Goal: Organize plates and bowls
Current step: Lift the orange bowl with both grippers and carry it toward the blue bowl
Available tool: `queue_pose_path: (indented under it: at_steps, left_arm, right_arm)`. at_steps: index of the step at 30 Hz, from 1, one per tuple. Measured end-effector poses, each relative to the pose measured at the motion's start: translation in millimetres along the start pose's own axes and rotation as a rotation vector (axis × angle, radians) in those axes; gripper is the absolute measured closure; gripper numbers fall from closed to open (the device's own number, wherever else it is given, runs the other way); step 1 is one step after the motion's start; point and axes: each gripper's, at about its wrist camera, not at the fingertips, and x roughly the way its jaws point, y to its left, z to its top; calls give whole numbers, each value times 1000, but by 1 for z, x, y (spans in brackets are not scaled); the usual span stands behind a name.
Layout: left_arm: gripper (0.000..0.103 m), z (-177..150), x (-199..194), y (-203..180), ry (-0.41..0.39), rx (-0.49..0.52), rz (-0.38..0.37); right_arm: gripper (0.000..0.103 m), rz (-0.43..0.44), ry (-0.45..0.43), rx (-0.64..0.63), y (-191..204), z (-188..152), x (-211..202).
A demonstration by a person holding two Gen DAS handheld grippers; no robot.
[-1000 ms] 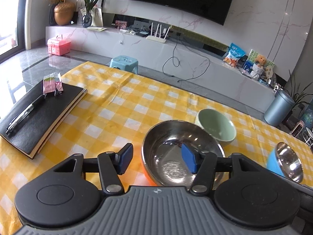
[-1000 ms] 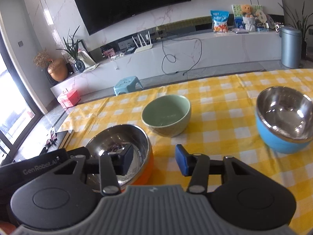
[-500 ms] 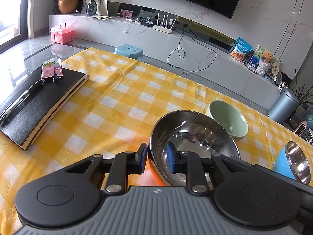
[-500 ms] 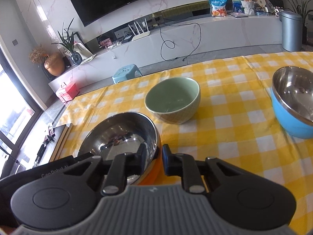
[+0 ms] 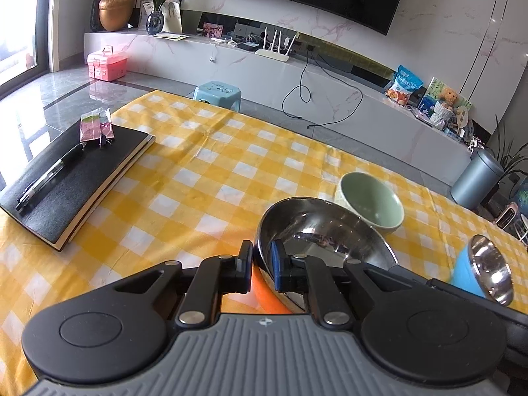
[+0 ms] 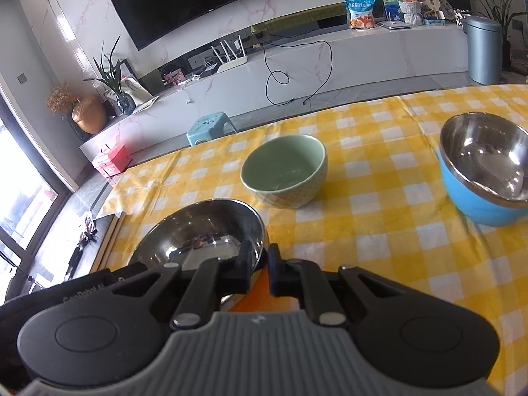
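Both grippers, left (image 5: 261, 265) and right (image 6: 259, 270), had just closed onto opposite sides of the orange bowl's (image 5: 316, 231) rim, near table (image 5: 204, 178) edge, likely for a two-handed lift toward green bowl (image 6: 285, 170).

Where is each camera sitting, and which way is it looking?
Left wrist view: sits on the left gripper, looking forward and down across the yellow checked table; its fingers, just closed, pinch the left rim of the orange bowl.
Right wrist view: sits on the right gripper, facing the same way; its fingers, just closed, pinch that bowl's right rim, and the left gripper's black body shows at lower left.
Both share the orange bowl, green bowl, blue bowl and TV wall.
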Motion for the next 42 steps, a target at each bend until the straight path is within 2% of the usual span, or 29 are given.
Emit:
queue_pose_path:
  at_steps: [10, 18, 26, 33, 37, 42]
  left_arm:
    - [90, -15, -38, -31, 14, 28, -43]
    - [90, -44, -55, -65, 72, 52, -121]
    - [89, -78, -60, -107, 130, 120, -188]
    - [89, -100, -56, -129, 179, 145, -225]
    - [89, -109, -55, -134, 208, 147, -226]
    - [89, -116, -57, -135, 206, 162, -220]
  right_arm:
    - [97, -16, 18, 45, -28, -10, -53]
    - [97, -39, -6, 122, -75, -23, -105]
    - [98, -100, -31, 199, -126, -36, -145]
    - [98, -143, -37, 247, -161, -46, -162]
    - [98, -157, -21, 259, -171, -52, -165]
    - [98, -161, -6, 265, -175, -59, -165]
